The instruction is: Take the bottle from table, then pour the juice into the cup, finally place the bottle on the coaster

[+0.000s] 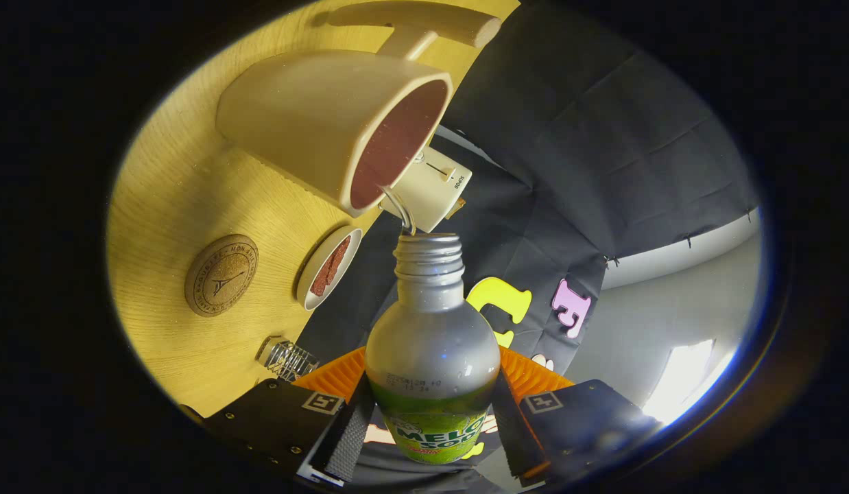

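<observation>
I see the wooden surface (171,206) filling the left of the frame, tilted because my tool is rolled over; its edge runs along the dark booth wall in the middle. The cup (328,127), beige outside and reddish inside, sits upper centre with its mouth facing the bottle. The bottle (431,343) is at lower centre, clear plastic, uncapped, with a green label low on its body. My tool (431,425) grips it, both fingers pressing its sides. A thin clear stream runs from the bottle neck to the cup rim. Below the cup stands a small white dish (328,267) holding something reddish. The round cork coaster (221,275) lies left of it, free. A small clear ribbed object (285,358) lies near the surface edge.
</observation>
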A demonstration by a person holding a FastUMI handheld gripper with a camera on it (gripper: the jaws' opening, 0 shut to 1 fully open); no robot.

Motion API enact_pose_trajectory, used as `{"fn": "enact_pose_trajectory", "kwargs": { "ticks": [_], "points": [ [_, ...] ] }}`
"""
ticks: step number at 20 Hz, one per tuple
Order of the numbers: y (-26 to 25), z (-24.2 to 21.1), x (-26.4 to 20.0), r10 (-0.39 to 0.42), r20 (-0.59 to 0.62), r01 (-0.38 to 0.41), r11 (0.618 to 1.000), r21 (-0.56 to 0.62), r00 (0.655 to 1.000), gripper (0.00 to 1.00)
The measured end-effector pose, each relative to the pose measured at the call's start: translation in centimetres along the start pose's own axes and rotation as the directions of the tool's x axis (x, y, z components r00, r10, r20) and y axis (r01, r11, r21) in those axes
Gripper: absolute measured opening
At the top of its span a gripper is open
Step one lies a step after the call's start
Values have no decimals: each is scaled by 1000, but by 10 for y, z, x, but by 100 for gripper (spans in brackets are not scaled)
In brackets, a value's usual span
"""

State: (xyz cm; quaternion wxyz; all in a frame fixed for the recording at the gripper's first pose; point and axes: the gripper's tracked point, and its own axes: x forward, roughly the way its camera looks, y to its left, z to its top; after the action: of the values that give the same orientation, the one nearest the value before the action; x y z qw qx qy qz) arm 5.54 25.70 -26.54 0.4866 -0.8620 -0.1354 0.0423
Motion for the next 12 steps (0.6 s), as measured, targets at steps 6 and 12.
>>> {"fn": "enact_pose_trajectory", "kwargs": {
  "ticks": [6,12],
  "points": [
    [-4,7,1,-8,13,8,1000,-24,1000,80],
    [-4,14,5,-1,25,3,998,-70,1000,80]
  ]
}}
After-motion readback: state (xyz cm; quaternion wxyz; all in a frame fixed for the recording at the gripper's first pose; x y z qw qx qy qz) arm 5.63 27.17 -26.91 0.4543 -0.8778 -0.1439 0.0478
